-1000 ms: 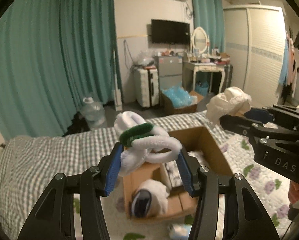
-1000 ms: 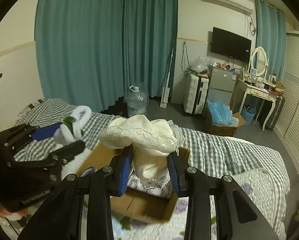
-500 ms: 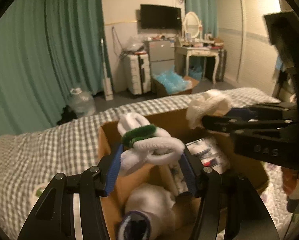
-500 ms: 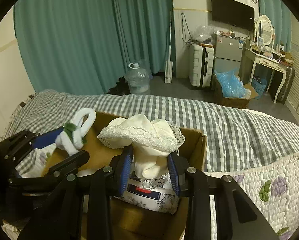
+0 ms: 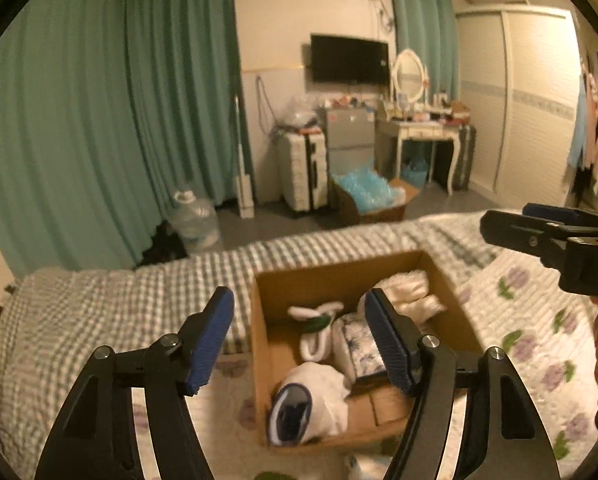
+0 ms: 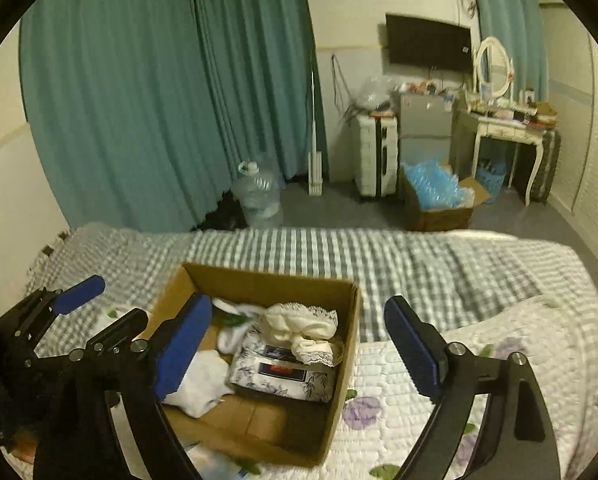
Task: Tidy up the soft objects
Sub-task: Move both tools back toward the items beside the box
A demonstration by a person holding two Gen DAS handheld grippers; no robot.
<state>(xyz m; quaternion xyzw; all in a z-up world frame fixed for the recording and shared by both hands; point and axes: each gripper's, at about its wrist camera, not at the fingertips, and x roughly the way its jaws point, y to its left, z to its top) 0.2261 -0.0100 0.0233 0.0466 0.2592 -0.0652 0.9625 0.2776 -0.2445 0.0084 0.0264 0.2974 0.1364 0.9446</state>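
An open cardboard box [image 5: 339, 268] [image 6: 267, 276] stands on the bed. Inside it lie a white and green fluffy loop toy [image 5: 317, 318] [image 6: 229, 316], a cream lace garment [image 5: 407, 292] [image 6: 299, 322], a floral tissue pack [image 5: 359, 344] [image 6: 283, 372] and a white sock [image 5: 307, 400] [image 6: 199, 380]. My left gripper [image 5: 299, 308] [image 6: 107, 304] hovers over the box's left side, jaws opening with nothing between them. My right gripper [image 6: 297, 312] [image 5: 539, 228] hangs above the box's right side, jaws opening wide and empty.
The box sits where a grey checked sheet [image 6: 379, 256] meets a quilted floral cover [image 6: 479, 360]. Past the bed's far edge stand a water jug [image 6: 259, 192], a white suitcase [image 6: 375, 156], a box of blue plastic [image 6: 435, 196], a dressing table [image 6: 507, 128] and teal curtains [image 6: 159, 100].
Both grippers opened. The fluffy toy dropped out of the left one and the lace garment out of the right one; both now lie in the box. Both grippers drew back from it.
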